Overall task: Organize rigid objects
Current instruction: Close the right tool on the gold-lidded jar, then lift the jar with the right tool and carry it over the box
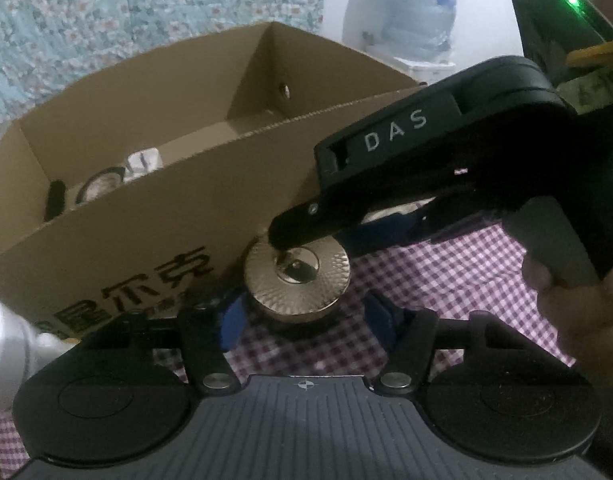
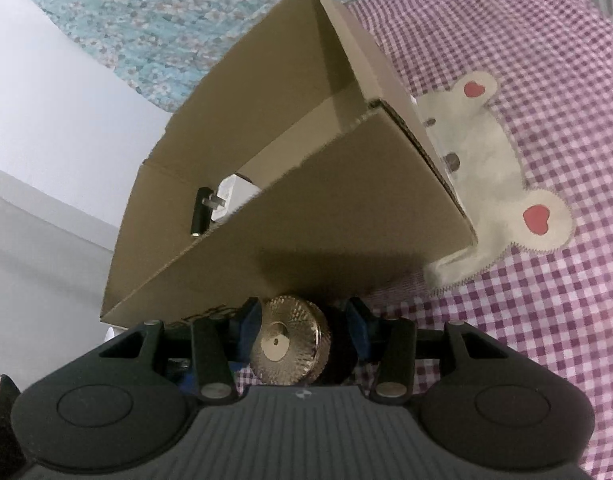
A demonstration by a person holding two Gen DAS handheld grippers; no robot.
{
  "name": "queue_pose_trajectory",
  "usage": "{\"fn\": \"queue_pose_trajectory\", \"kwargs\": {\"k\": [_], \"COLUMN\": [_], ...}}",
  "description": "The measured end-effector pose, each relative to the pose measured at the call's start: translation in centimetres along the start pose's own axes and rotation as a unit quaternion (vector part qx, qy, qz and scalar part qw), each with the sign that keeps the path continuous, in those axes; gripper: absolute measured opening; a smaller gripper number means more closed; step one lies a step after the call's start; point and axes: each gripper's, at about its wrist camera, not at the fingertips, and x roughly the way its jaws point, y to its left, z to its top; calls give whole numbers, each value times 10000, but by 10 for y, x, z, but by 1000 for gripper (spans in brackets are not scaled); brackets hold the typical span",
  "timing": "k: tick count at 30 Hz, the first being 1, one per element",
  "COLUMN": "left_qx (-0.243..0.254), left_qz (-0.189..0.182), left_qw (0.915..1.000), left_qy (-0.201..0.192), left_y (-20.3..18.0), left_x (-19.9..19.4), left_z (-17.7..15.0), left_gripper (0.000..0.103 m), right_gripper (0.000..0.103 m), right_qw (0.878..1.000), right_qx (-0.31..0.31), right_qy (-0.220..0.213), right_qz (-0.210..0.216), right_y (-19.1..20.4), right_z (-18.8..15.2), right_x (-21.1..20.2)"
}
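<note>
Gingham cloth (image 2: 546,60) in purple and white covers the surface, with a cream bear patch (image 2: 486,168) sewn onto it. On the cloth stands an open cardboard box (image 1: 146,232) with printed black characters on its near wall.

Just in front of that wall sits the task's thing, a small gold-capped jar (image 1: 296,280) with a dark body under its ribbed cap. Both tools meet at it.

In its own view, the right gripper (image 2: 304,322) has the jar between its 2 blue pads, the cap's face turned toward the left pad and the dark body toward the right one. It looks narrowed onto the jar and gripping it. From the left wrist view, 1 black finger of this tool comes in from the right and rests its tip on top of the cap. A hand (image 1: 578,308) grips the tool's handle at the right edge.

The left gripper (image 1: 306,318) stands half wide with the jar between its fingers. The left pad is just beside the cap's rim, the right pad stands apart from it, and neither pad visibly presses on the jar.

Inside the box lie a white plug adapter (image 1: 140,162), a round black-rimmed object (image 1: 100,186) and a short black stick (image 2: 198,212), all at 1 end. Behind the box hang teal floral fabric (image 1: 106,20) and a large water bottle (image 1: 418,20) against a pale wall.
</note>
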Motion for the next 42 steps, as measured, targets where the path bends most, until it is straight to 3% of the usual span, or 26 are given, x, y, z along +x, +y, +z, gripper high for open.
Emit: {"fn": "queue_pose_trajectory", "kwargs": {"k": [15,26,42], "left_qx": [-419,-411,-418], "left_qz": [-9,20,93], "left_qw": [9989,9988,9989], "left_qy": [224,270,176], "left_y": [8,-1,-10], "left_x": [19,13,-4], "left_z": [9,10,9], "left_gripper": [58,56,56], "right_gripper": [49,49,49], "right_qw": [9988,9990,9989], "right_qx": [401,409,447], "right_qy": [174,166,126], "right_qz": [226,42,88], "right_y": [-17,-18,-22], "right_z": [-5,-17,-36], "right_x": [6,-9,-37]}}
